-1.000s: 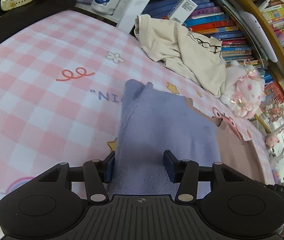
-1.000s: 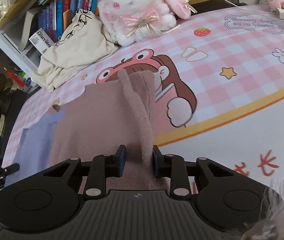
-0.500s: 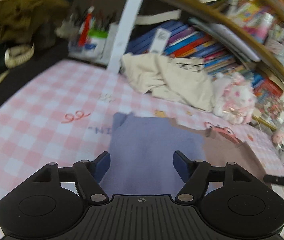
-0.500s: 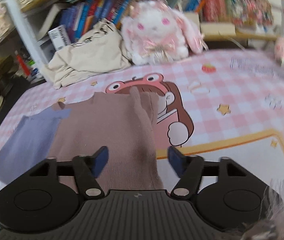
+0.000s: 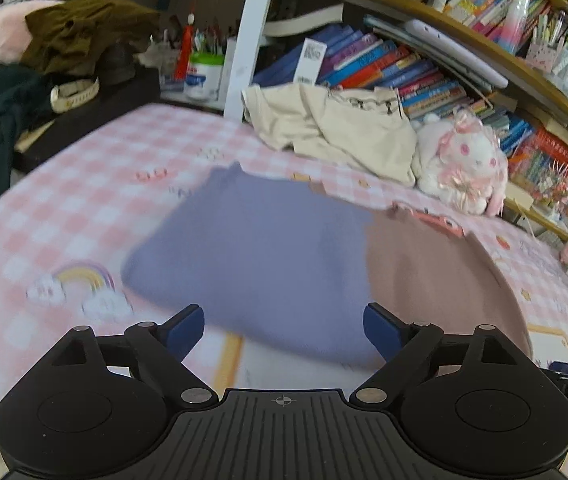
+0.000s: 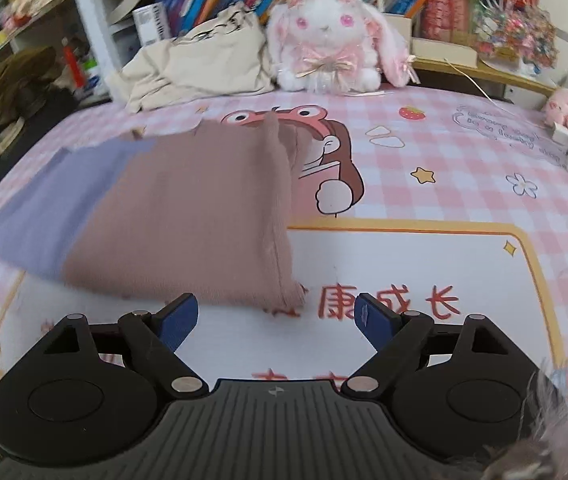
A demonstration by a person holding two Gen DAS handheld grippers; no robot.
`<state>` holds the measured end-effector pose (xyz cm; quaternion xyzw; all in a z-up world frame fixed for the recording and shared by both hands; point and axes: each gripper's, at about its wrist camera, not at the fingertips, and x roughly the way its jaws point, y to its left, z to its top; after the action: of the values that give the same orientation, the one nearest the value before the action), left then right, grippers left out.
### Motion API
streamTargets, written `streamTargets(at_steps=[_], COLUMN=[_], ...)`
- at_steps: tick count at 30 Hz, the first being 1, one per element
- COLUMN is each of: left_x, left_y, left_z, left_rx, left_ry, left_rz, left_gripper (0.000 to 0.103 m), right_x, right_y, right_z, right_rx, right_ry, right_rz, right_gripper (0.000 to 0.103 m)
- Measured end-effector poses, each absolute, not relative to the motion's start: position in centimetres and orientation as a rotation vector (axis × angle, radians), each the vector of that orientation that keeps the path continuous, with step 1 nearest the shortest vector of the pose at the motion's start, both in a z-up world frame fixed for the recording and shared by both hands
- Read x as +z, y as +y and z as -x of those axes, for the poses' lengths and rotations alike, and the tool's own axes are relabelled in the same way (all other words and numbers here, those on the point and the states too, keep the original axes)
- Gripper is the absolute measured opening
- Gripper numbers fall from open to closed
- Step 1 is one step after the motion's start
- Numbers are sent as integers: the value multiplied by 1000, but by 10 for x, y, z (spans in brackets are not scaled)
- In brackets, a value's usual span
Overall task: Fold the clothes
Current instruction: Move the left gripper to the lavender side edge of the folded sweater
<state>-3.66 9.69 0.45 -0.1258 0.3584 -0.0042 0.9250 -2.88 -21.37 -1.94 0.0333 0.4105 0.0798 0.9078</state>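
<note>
Two-tone towel (image 6: 188,216) folded flat, lilac/brown halves

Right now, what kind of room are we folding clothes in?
Probably a child's bedroom or study corner: a pink checked cartoon mat under the folded garment, a white plush bunny at the back, and shelves packed with books.

A folded two-tone garment (image 6: 188,216) lies flat on the pink checked bedsheet (image 6: 464,168), its left part lavender-blue, its right part dusty pink-brown. Along the right edge a narrow fold stands up as a ridge. Farther back, a crumpled cream garment (image 6: 200,68) rests against the books
</note>
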Motion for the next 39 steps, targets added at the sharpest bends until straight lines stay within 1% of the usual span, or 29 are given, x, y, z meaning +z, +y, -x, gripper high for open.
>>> streamTargets(at_steps=[10,18,22,24,26,33,39], left_x=[-8,-12,-12,-13,-15,-31,-41], left_y=[53,57,64,70,78,123,141], left_z=[69,72,63,59,55,43,29], left_rx=[34,51,66,71,67,93,94], left_ry=[799,816,819,824,829,811,832], left_rz=[282,373,370,392,425,702,801], left_gripper=[89,89,89,89,89,89,89], right_x=[-22,-21,-19,-17,-16,-11,-11], right_y=[-229,-229,-220,-215,-210,-199,-195], right_z=[53,58,55,53,51,45,40], right_rx=[287,320,311,307,303,280,230], right_ry=[839,840,835,827,821,817,832], right_rz=[35,52,74,78,82,87,70], right_gripper=[85,85,85,89,90,90,90])
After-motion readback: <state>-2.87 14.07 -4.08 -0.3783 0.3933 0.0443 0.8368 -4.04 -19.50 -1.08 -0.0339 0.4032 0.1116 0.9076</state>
